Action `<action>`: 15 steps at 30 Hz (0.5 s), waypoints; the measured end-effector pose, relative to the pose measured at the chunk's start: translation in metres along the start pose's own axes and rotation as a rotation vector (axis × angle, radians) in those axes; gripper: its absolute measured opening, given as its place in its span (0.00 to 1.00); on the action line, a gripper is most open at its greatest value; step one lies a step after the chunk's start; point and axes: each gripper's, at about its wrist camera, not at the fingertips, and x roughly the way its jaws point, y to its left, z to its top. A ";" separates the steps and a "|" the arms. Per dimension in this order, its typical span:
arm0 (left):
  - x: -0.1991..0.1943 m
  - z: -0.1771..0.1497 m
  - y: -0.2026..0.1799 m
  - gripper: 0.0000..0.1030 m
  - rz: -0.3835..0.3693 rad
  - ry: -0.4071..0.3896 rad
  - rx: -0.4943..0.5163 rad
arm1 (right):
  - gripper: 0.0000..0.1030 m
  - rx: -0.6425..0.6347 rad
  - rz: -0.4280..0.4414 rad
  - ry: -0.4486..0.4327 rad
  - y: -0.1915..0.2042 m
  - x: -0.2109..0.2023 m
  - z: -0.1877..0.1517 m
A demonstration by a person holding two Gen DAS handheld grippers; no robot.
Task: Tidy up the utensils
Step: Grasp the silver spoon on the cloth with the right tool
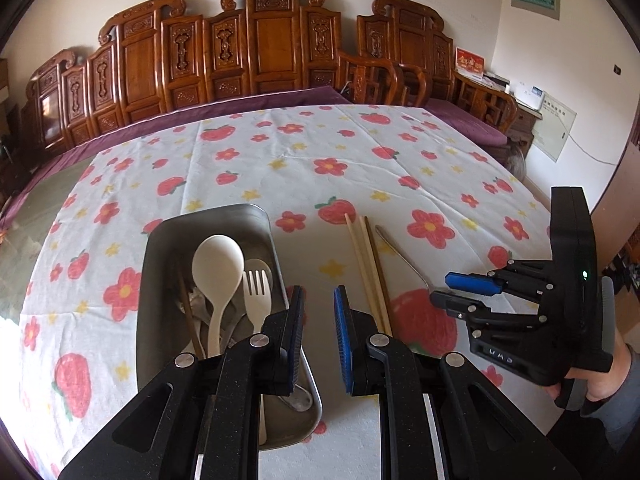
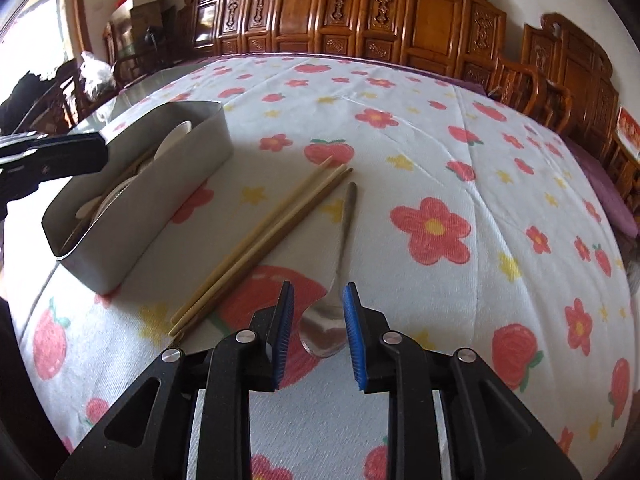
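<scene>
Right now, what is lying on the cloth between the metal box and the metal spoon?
The chopsticks lie between the metal box and the metal spoon, apart from both; the right wrist view shows it best.

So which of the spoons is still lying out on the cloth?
The metal spoon, beside the chopsticks and just ahead of the right claw. The white spoon already sits in the steel tray.

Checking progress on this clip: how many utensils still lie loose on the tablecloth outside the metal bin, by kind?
Chopsticks: 3
Metal spoon: 1
Total: 4 loose on the tablecloth, beside the metal bin.
</scene>
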 end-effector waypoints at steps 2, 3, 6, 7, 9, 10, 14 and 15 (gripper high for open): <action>0.001 -0.001 -0.002 0.14 -0.003 0.002 0.005 | 0.27 -0.023 0.008 0.003 0.006 -0.002 -0.003; 0.001 -0.001 -0.002 0.14 -0.003 0.002 0.006 | 0.27 -0.035 0.006 0.006 0.008 -0.002 -0.003; 0.000 -0.001 -0.002 0.14 -0.003 0.002 0.008 | 0.27 -0.059 -0.021 0.030 0.010 0.002 -0.006; 0.001 -0.001 -0.002 0.14 -0.003 0.002 0.005 | 0.27 -0.056 -0.024 0.035 0.009 0.003 -0.006; 0.000 -0.001 -0.001 0.14 -0.004 0.002 0.002 | 0.27 -0.047 -0.035 0.041 0.006 0.004 -0.008; 0.000 -0.001 -0.002 0.14 -0.003 0.002 0.002 | 0.27 -0.042 -0.041 0.045 0.003 0.005 -0.008; 0.000 -0.002 -0.003 0.14 -0.006 0.004 0.006 | 0.15 -0.005 -0.043 0.046 -0.008 0.003 -0.010; 0.001 -0.002 -0.003 0.14 -0.008 0.005 0.007 | 0.11 0.000 -0.043 0.044 -0.010 0.003 -0.010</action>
